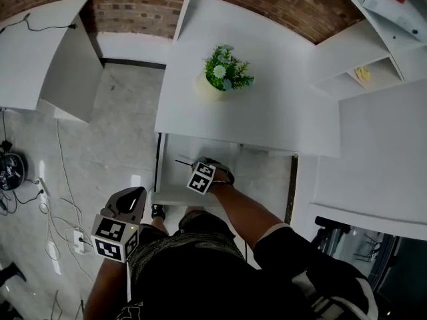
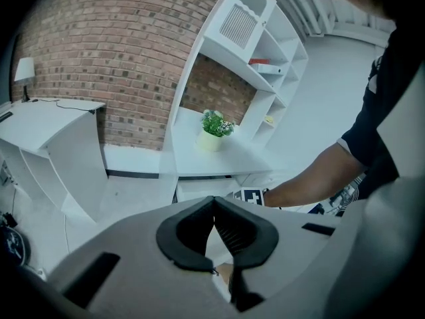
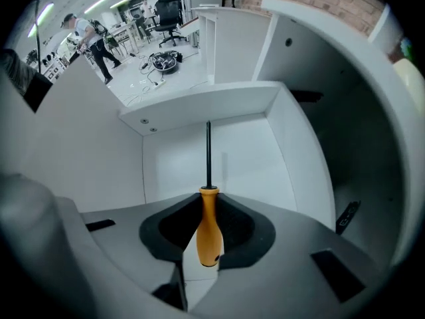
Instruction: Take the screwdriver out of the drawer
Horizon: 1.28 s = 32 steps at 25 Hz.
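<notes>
The right gripper [image 3: 208, 212], low centre in its own view, has its jaws clamped on the orange-handled, black-shafted screwdriver [image 3: 209, 234] inside the open white drawer [image 3: 252, 158]. The grasp looks made, so lifting it clear comes next. The left gripper [image 2: 214, 208], lower left in the head view, is closed and empty.

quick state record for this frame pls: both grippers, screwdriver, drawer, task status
left gripper: shut, empty, held back from the desk
right gripper: shut on screwdriver by its orange handle, inside the drawer
screwdriver: shaft points along the jaws toward a drawer wall
drawer: open
desk: potted plant on top
task status: gripped, not yet out of the drawer
</notes>
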Tool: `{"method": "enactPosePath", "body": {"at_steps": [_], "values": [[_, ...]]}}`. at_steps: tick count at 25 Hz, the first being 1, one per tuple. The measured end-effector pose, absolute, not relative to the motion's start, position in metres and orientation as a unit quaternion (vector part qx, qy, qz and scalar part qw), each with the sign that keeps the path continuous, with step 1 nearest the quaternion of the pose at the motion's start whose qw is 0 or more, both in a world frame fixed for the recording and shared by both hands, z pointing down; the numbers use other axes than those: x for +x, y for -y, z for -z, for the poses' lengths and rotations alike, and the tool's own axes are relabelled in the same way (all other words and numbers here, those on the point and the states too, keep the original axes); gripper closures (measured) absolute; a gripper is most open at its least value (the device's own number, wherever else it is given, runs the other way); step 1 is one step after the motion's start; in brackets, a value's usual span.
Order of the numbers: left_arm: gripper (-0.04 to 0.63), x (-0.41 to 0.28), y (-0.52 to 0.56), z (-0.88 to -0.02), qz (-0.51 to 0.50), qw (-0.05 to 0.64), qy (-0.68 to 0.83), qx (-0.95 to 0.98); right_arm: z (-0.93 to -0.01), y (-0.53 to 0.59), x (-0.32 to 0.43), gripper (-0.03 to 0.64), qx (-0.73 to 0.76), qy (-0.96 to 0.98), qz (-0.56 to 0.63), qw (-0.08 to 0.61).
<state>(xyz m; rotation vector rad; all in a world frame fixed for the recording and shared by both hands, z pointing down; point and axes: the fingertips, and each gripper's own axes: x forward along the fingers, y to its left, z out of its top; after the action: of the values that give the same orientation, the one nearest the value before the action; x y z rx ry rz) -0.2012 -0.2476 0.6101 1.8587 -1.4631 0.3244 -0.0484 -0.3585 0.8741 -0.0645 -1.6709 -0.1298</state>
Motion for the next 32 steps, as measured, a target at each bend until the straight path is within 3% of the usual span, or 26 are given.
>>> {"method": "enactPosePath", "body": {"at_steps": [16,32], "values": [[0.577,-0.193,0.260,-0.561,-0.116,0.303,0.532,0.782,-0.759,0.353,-0.064,0.545,0.094,0.817,0.013,0.568],[0.577,-0.161,0.275,-0.508,-0.109,0.234,0.471,0.844,-0.586,0.337,-0.074,0.545,0.222,0.900,-0.022,0.374]]}}
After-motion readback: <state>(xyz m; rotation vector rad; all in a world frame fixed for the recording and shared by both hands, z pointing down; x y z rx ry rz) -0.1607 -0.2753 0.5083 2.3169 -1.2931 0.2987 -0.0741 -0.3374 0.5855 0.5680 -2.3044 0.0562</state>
